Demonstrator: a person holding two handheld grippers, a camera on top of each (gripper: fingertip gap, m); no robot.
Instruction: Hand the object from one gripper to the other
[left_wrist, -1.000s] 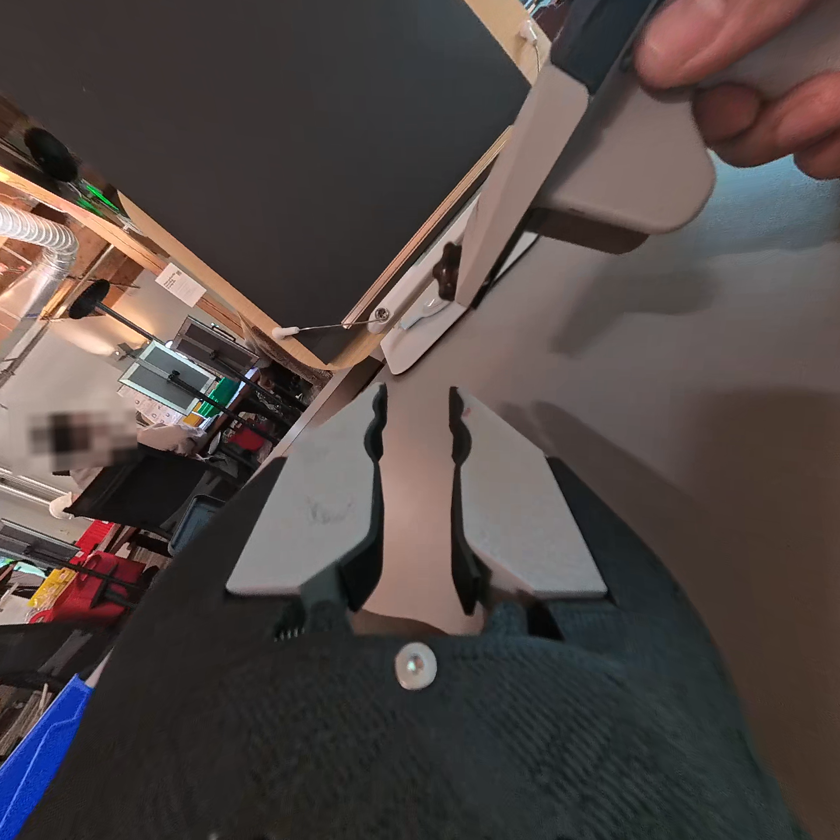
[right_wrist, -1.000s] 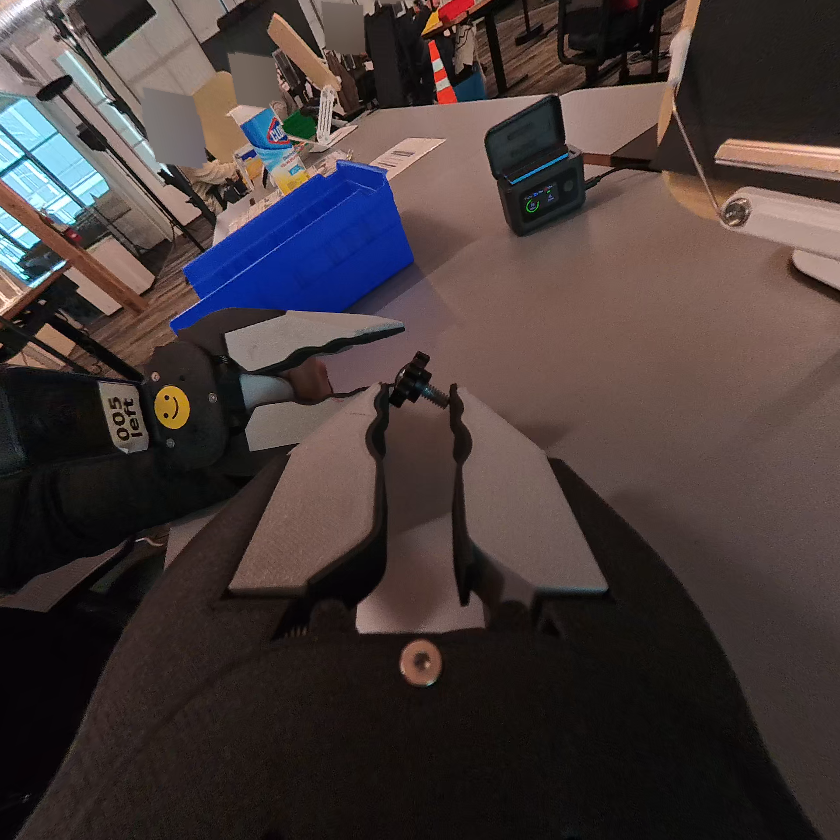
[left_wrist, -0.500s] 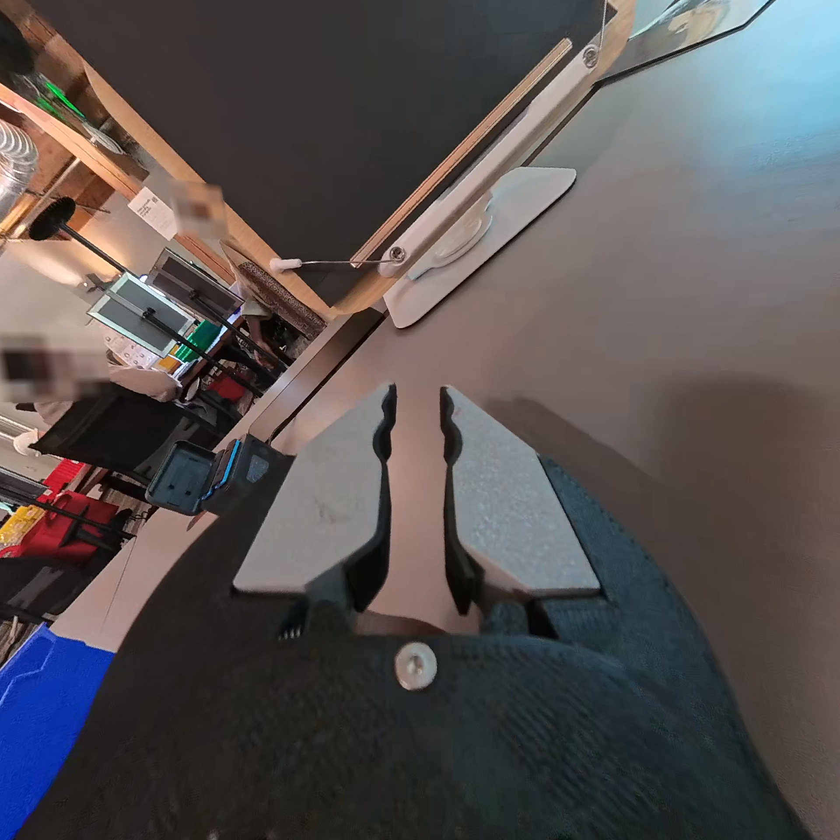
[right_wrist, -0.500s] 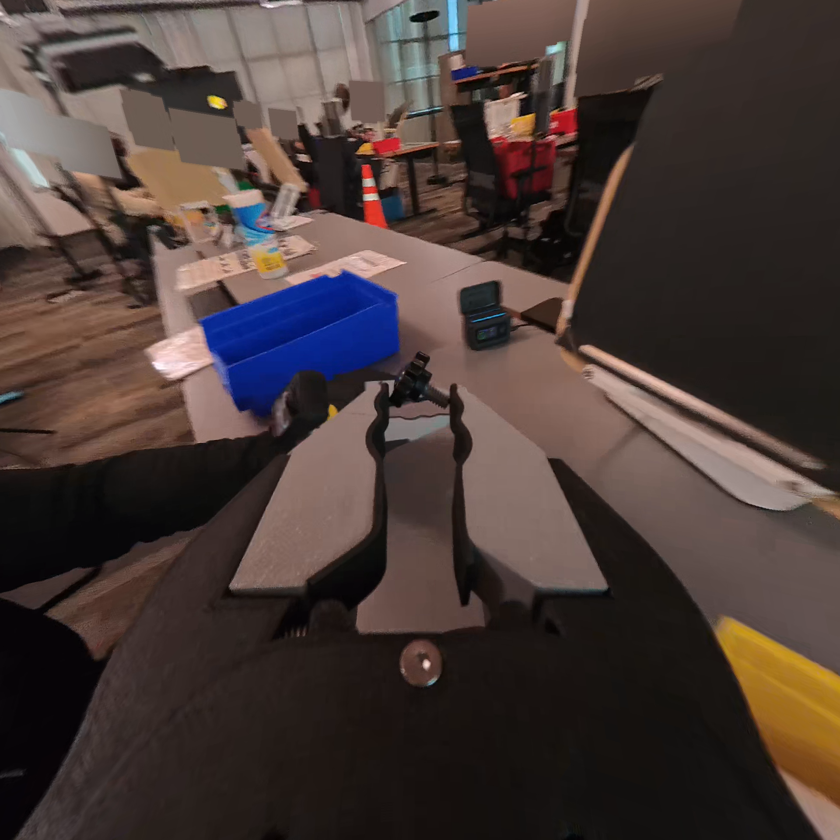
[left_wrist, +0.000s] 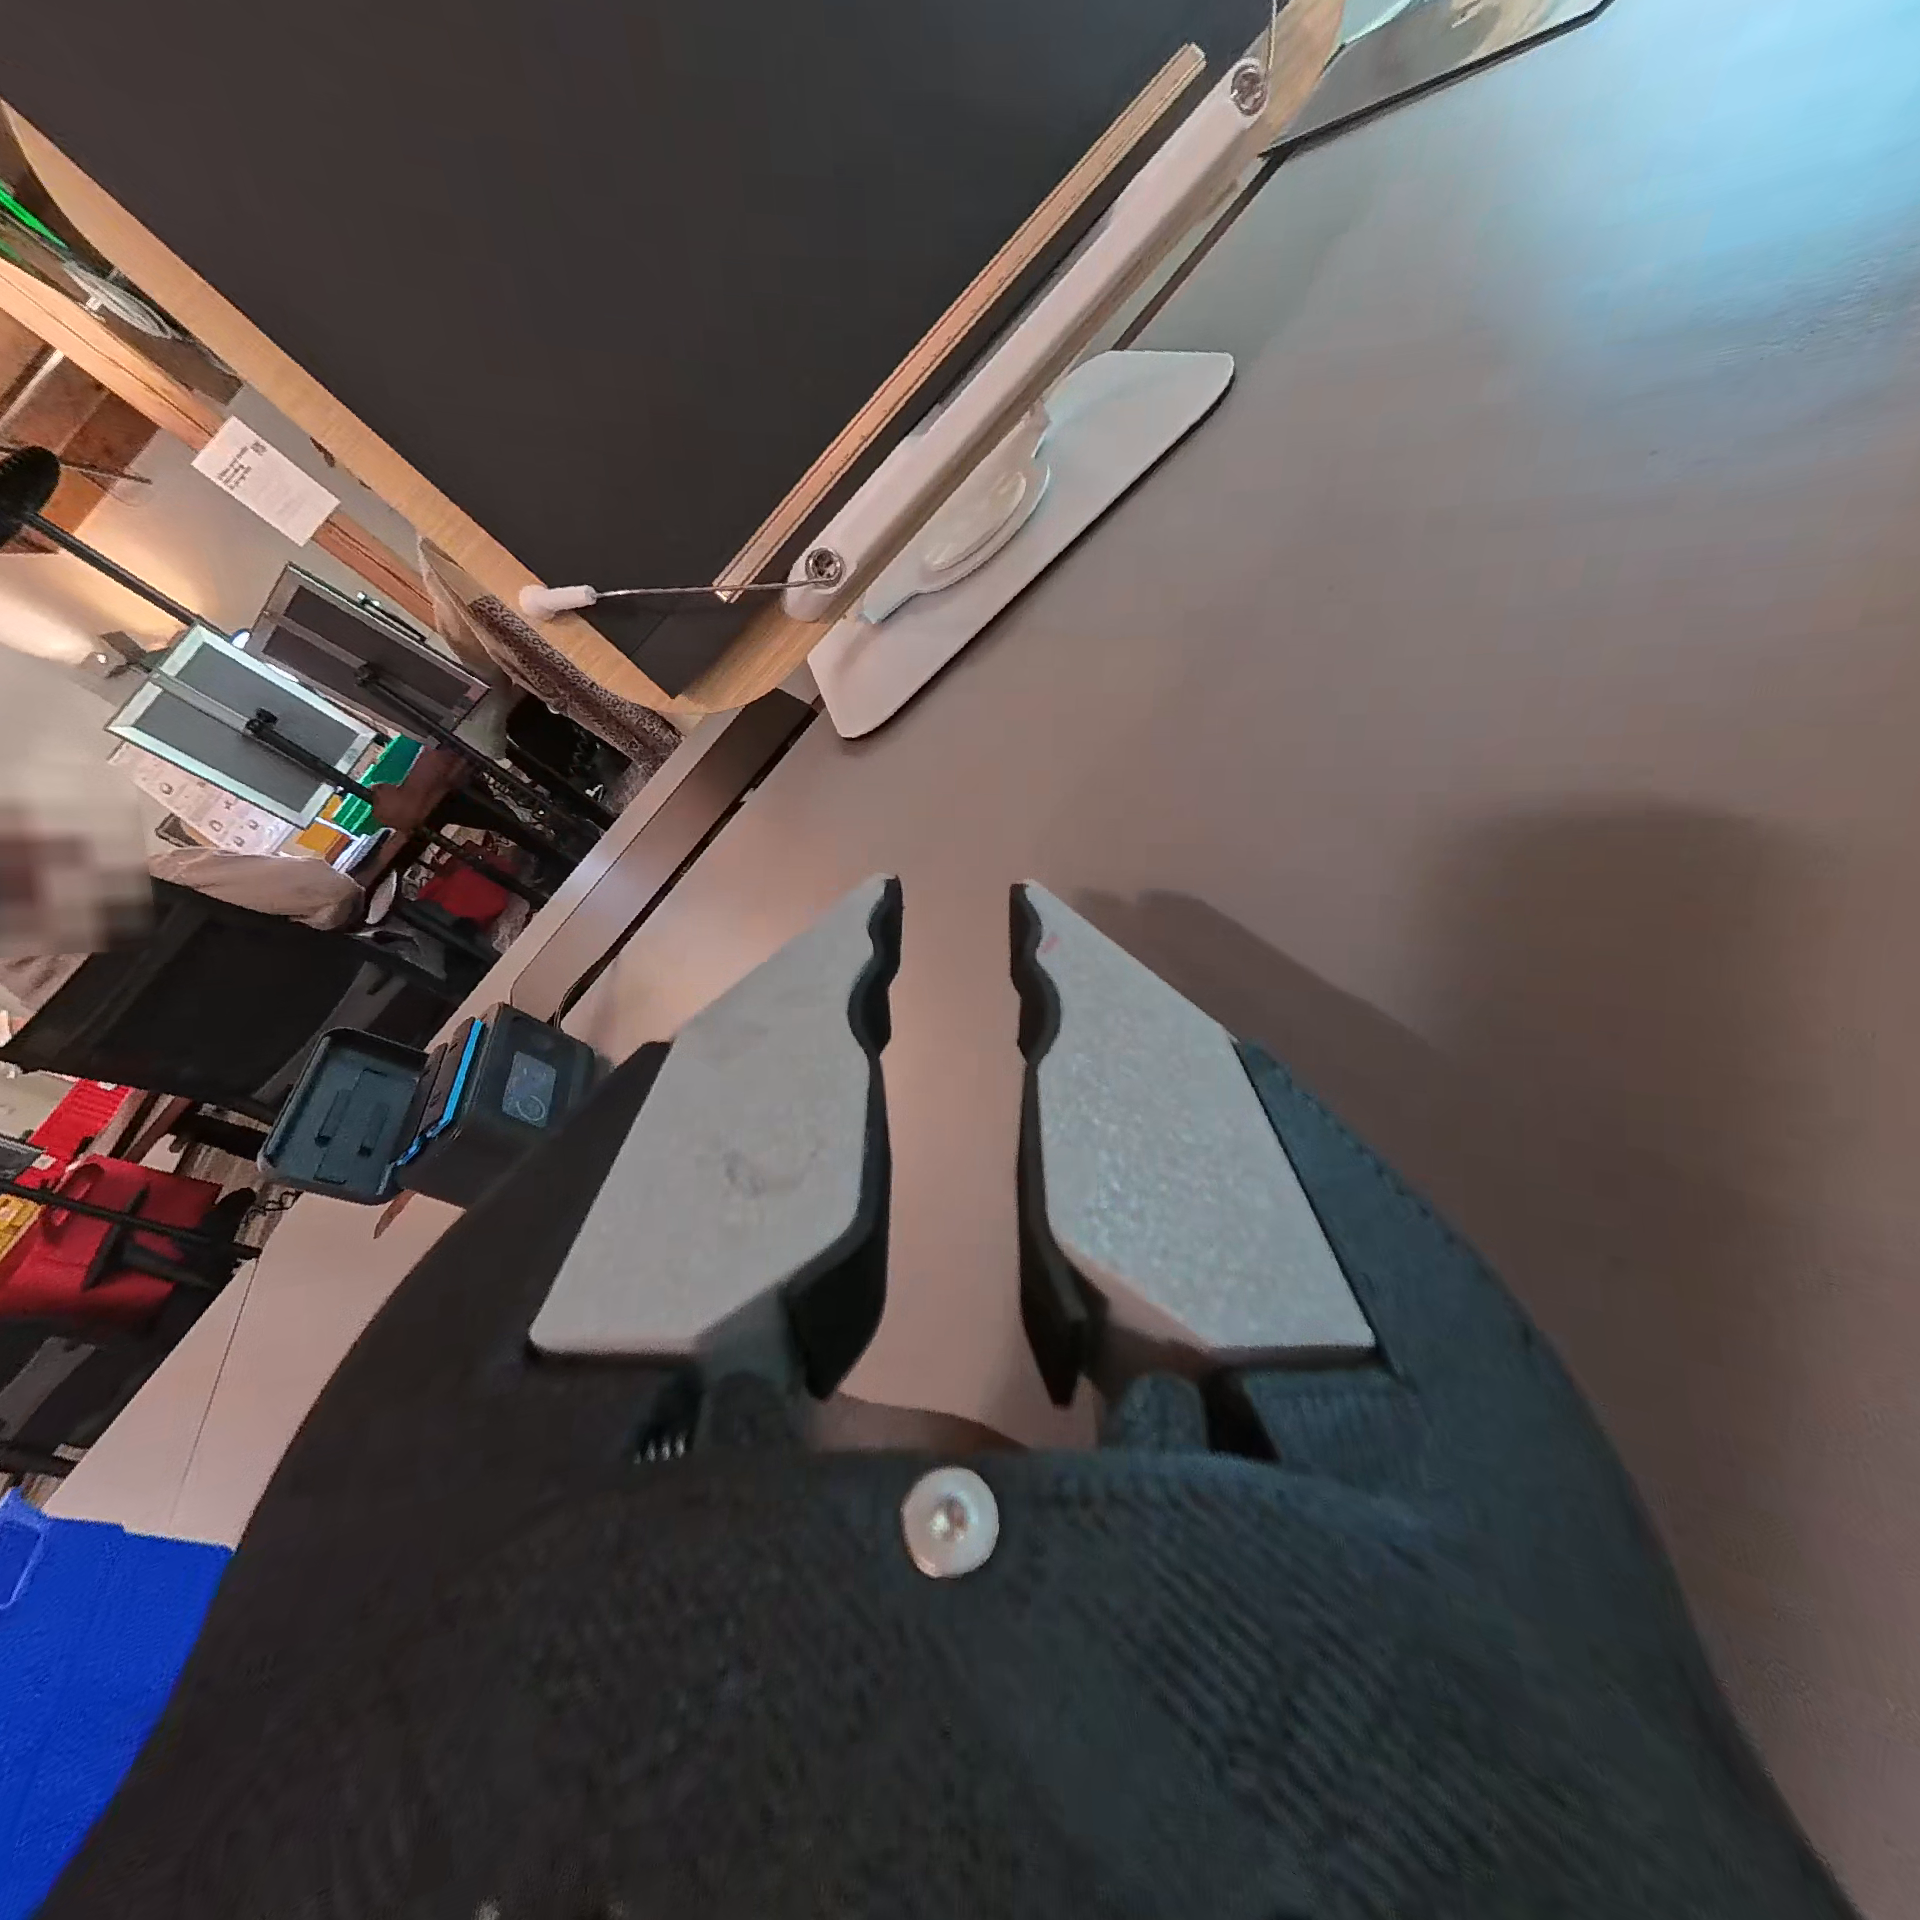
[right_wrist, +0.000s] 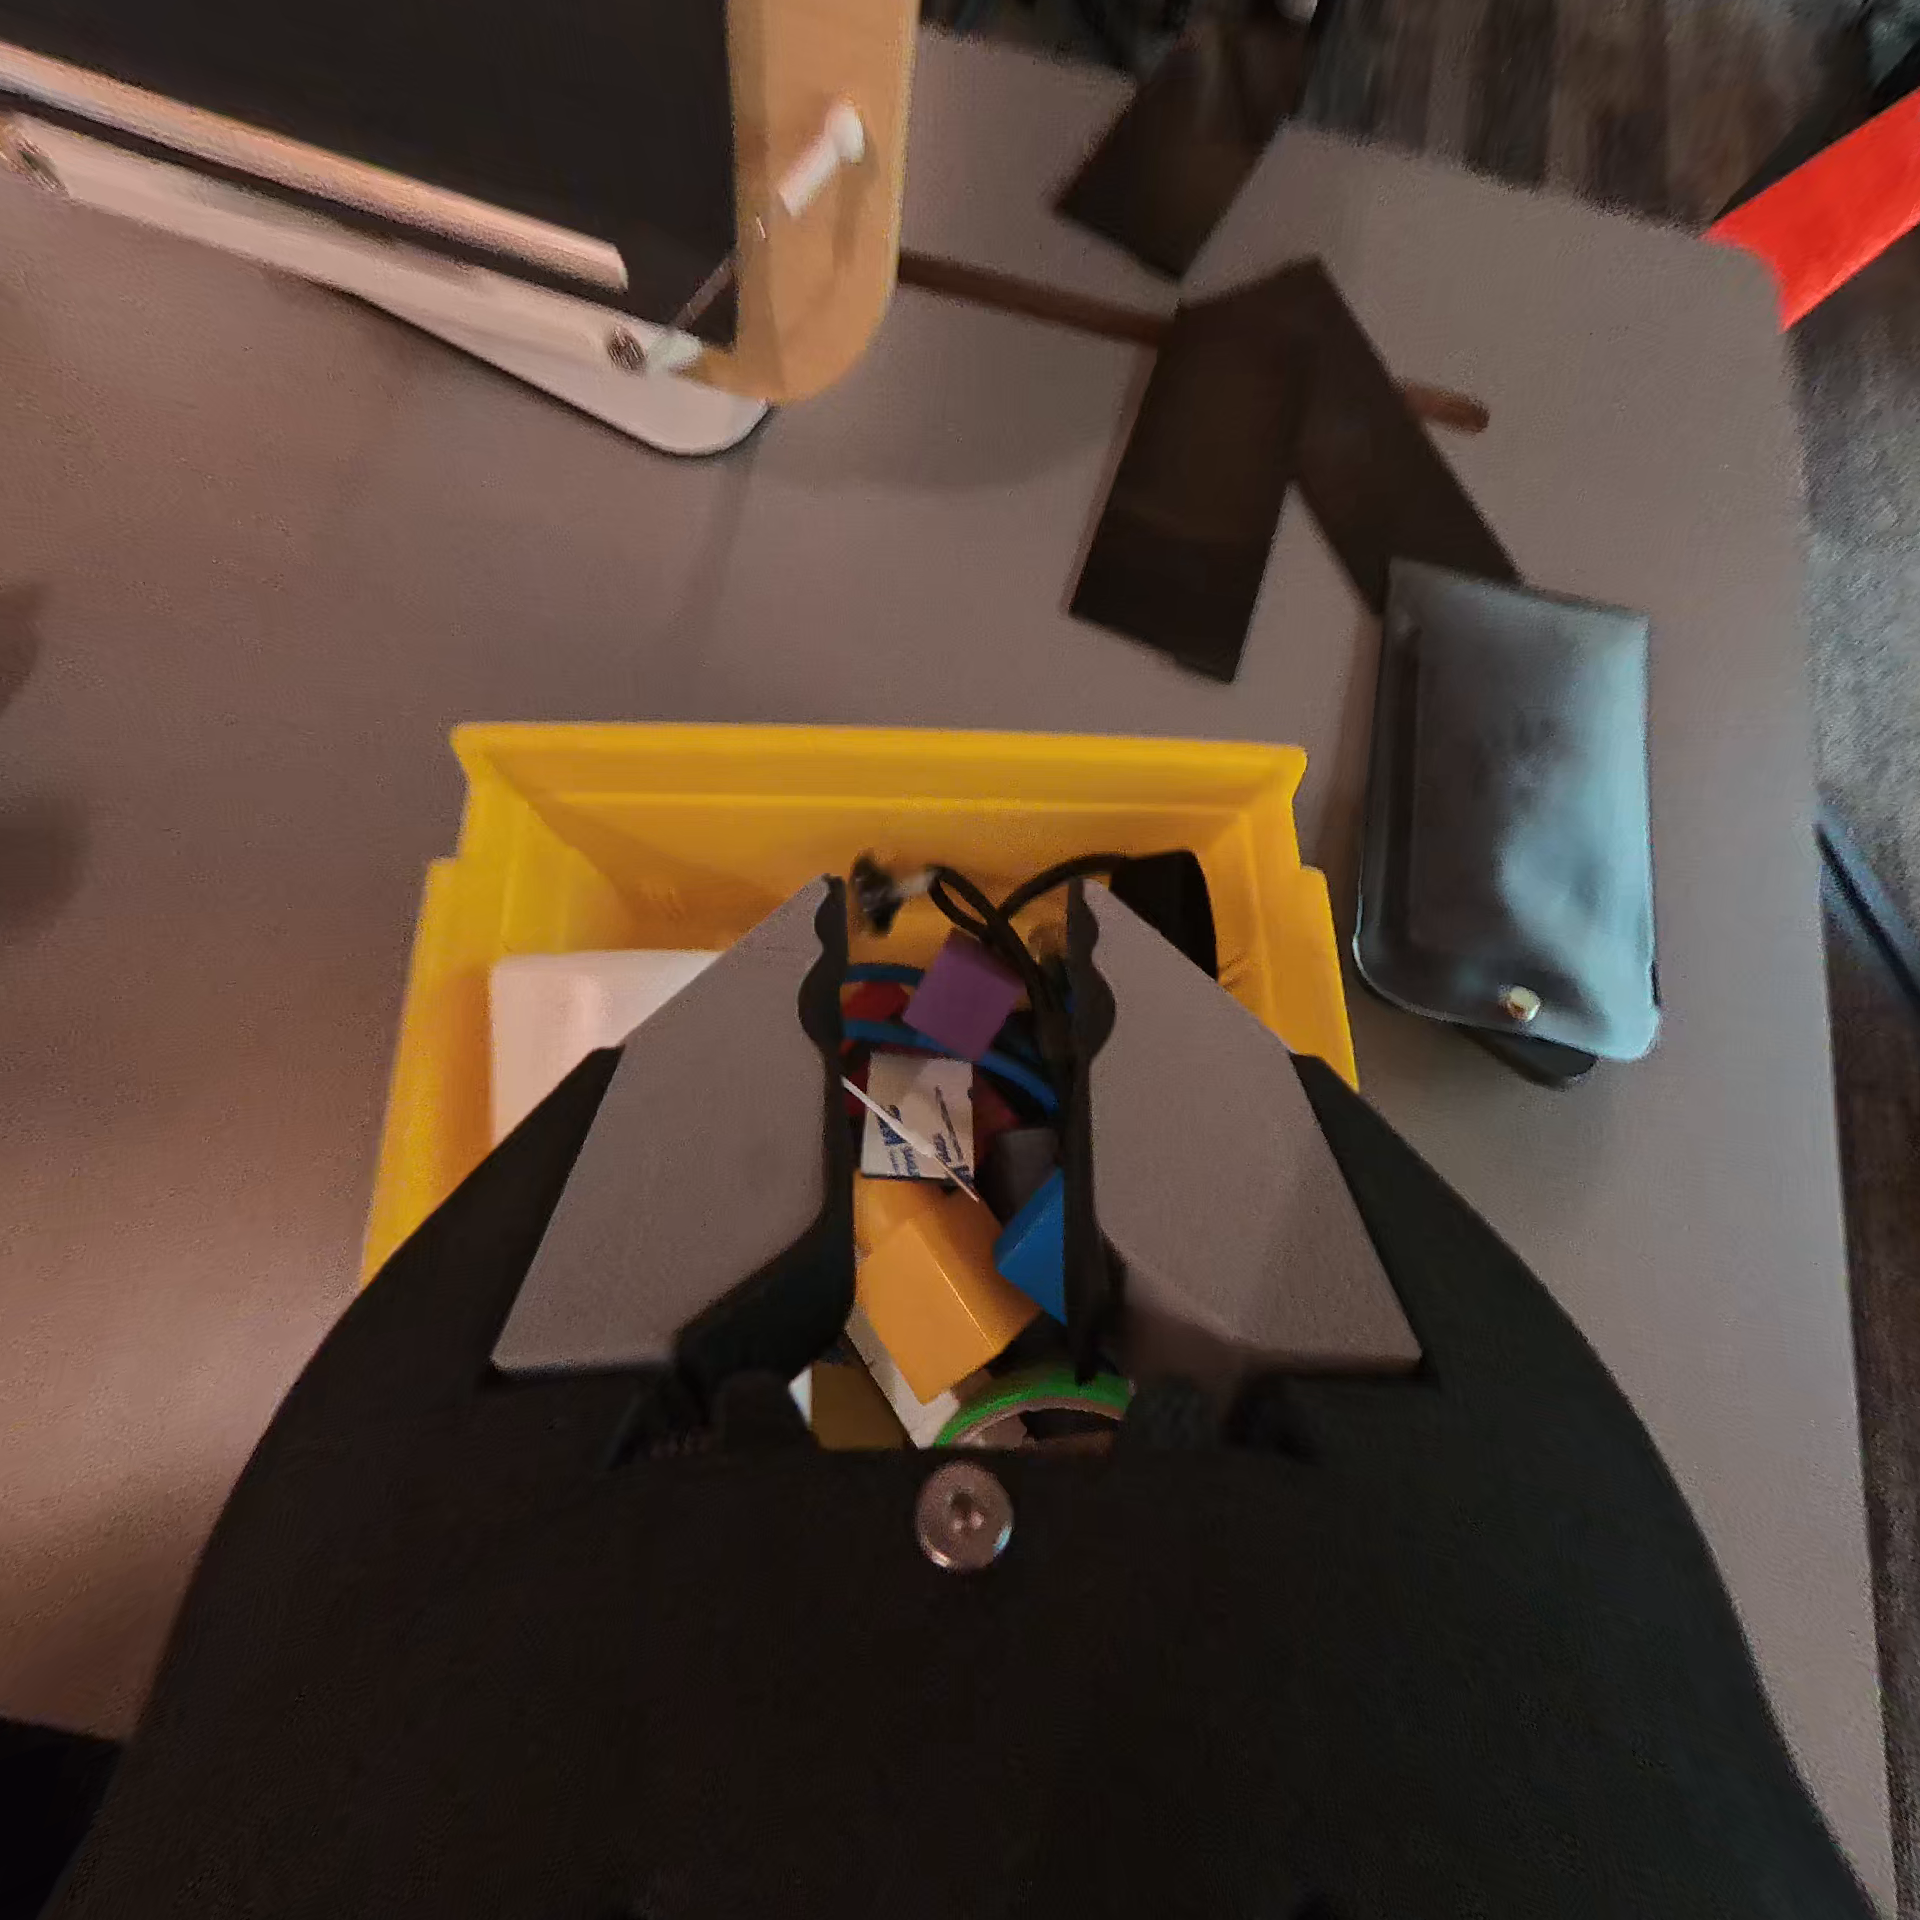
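My right gripper (right_wrist: 951, 899) is open and points down into a yellow bin (right_wrist: 873, 753). A small black knob with a screw (right_wrist: 878, 894) shows blurred just off the tip of its left finger, over the bin's far end; I cannot tell whether it still touches the finger. The bin holds several small items, among them a purple block (right_wrist: 961, 992), a blue block (right_wrist: 1039, 1242) and an orange block (right_wrist: 940, 1304). My left gripper (left_wrist: 956, 904) is open and empty, low over the grey table (left_wrist: 1455, 727). The right gripper is not in the left wrist view.
A black board on a white foot (left_wrist: 1018, 530) stands at the table's back; it also shows in the right wrist view (right_wrist: 416, 301). A dark open case (left_wrist: 436, 1122) and a blue bin (left_wrist: 94, 1683) lie left. A black pouch (right_wrist: 1507, 821) and black strips (right_wrist: 1195, 499) lie right of the yellow bin. Spacing between my two grippers at the tips: around 40 cm. The black pouch (right_wrist: 1507, 821) lies some 25 cm from my right tips, 60 cm from my left tips.
My right gripper carried the knob away from the left gripper, swung down over the yellow bin and opened wider. The left gripper stayed empty and narrowed slightly.
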